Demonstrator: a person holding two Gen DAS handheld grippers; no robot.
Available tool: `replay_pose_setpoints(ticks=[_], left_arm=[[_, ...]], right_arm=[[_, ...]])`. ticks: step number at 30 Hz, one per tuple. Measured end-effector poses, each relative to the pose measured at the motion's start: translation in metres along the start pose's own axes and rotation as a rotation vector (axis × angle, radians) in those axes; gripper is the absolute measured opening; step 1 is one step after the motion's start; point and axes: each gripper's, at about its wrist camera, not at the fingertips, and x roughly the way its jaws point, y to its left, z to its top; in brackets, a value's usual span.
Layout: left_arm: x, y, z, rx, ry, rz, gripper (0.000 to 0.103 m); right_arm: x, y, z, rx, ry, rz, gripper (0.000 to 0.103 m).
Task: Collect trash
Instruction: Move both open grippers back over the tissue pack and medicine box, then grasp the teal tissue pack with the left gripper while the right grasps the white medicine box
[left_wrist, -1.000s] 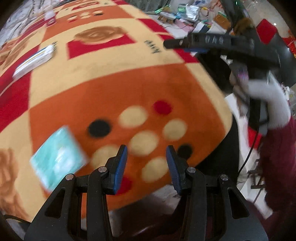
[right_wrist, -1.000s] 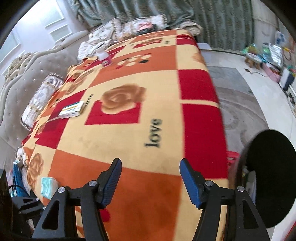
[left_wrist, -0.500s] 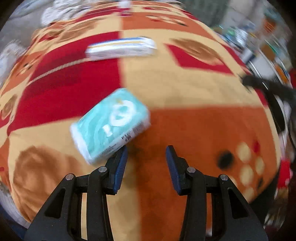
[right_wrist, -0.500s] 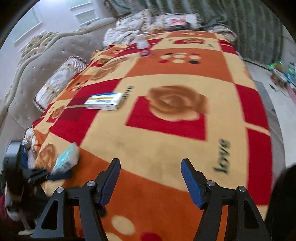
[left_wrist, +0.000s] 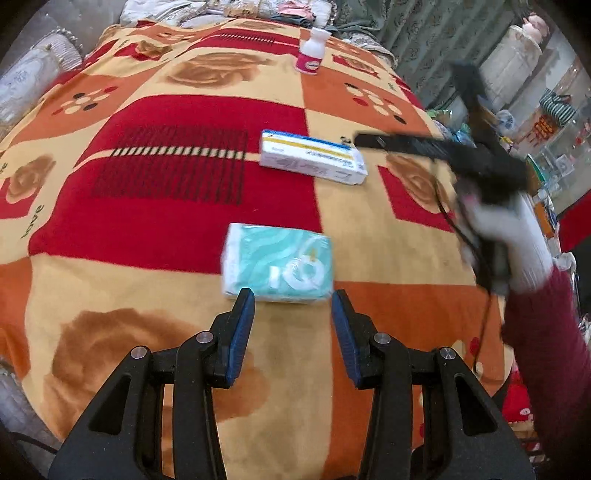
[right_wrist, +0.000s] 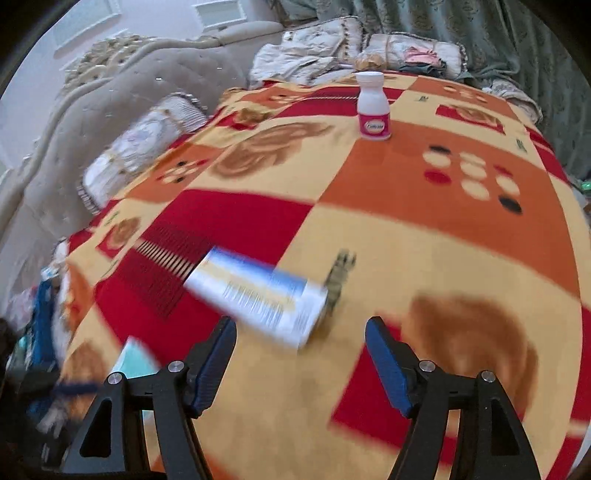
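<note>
A teal tissue pack (left_wrist: 277, 263) lies on the patterned blanket, just ahead of my open, empty left gripper (left_wrist: 293, 306); it also shows in the right wrist view (right_wrist: 133, 357). A white and blue carton (left_wrist: 312, 156) lies farther back. In the right wrist view the carton (right_wrist: 258, 295) lies just ahead of my open, empty right gripper (right_wrist: 300, 341). A white bottle with a pink label (right_wrist: 373, 106) stands upright at the far end; the left wrist view shows the bottle (left_wrist: 311, 56) too. The right gripper's fingers (left_wrist: 391, 141) reach toward the carton.
The red, orange and cream blanket (left_wrist: 147, 184) covers a bed. A padded headboard (right_wrist: 122, 103) and pillows (right_wrist: 147, 136) lie on the left. Green curtains (right_wrist: 480, 33) hang behind. Cluttered shelves and bags (left_wrist: 546, 118) stand to the right of the bed.
Both grippers swung across the bed. The tissue pack now sits centred before the left fingers. The right gripper moved in close to the carton. Both stay open.
</note>
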Motion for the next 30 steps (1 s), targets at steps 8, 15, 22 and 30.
replay_pose_setpoints(ticks=[8,15,22,30], left_arm=[[0.003,0.026,-0.003,-0.035,0.018,0.005,0.041],[0.014,0.025,-0.013,-0.032,0.068,0.012,0.041],[0.016,0.027,-0.017,-0.049,0.082,0.005,0.042],[0.036,0.030,0.001,-0.106,0.058,-0.076,0.041]], right_arm=[[0.052,-0.009,0.028,0.022,0.129,0.010,0.070],[0.021,0.026,0.005,-0.132,0.125,0.070,0.070],[0.058,0.070,0.021,-0.473,0.180,0.043,0.085],[0.079,0.055,0.024,-0.420,0.184,0.088,0.063]])
